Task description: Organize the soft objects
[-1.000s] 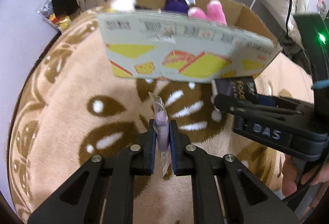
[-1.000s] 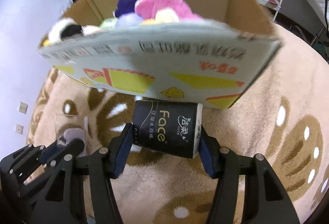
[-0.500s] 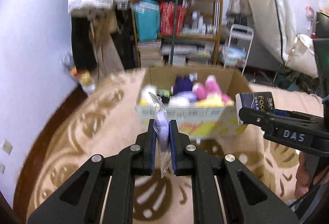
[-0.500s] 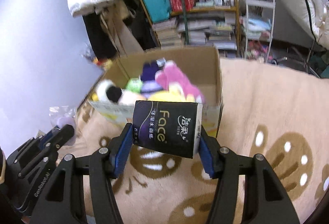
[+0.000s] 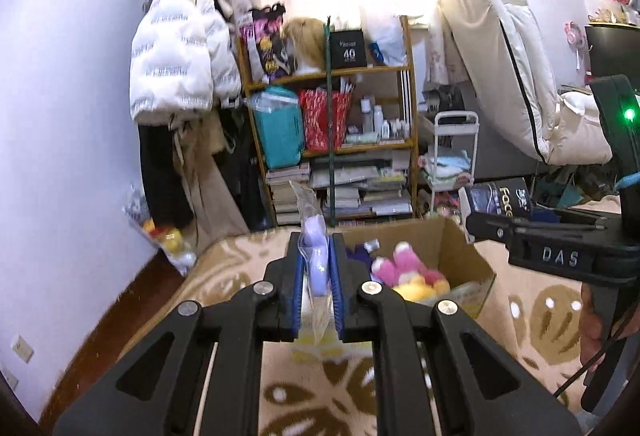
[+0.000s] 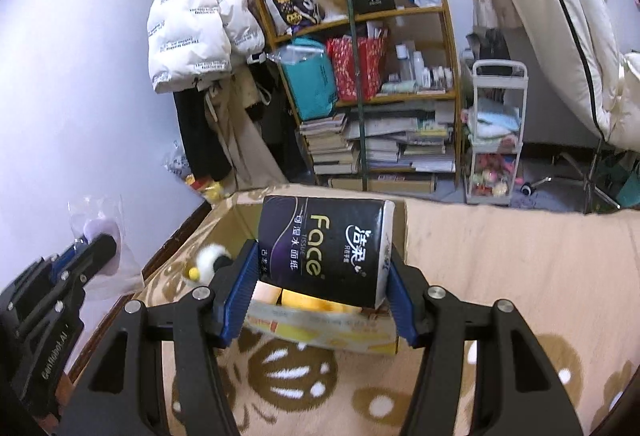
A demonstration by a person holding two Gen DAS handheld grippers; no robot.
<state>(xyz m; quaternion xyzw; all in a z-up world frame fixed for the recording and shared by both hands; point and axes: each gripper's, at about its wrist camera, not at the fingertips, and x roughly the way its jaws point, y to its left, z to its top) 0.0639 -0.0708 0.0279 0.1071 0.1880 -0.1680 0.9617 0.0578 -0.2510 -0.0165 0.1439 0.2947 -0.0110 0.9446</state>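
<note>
Both loads hang in the air on the near side of the cardboard box (image 6: 400, 224) of plush toys. The right tongs (image 6: 320, 286) clamp a black tissue pack (image 6: 324, 248); the left tongs (image 5: 316, 292) pinch a clear bag (image 5: 314, 256) holding something lilac. Next, I judge: carry each over the box's rim and release.

We see our right claw (image 6: 322, 282) clamped on a black tissue pack (image 6: 326, 246), its blue pads pressing both short ends, the pack tilted slightly. Behind and below it sits an open cardboard box (image 6: 320, 334) on a beige patterned rug (image 6: 500, 276), with a white-and-black plush (image 6: 210, 262) and something yellow inside. At the left edge our left claw (image 6: 96, 244) pinches a clear bag (image 6: 96, 220) holding something pale purple. A cluttered wooden shelf (image 6: 400, 96) stands beyond.
</note>
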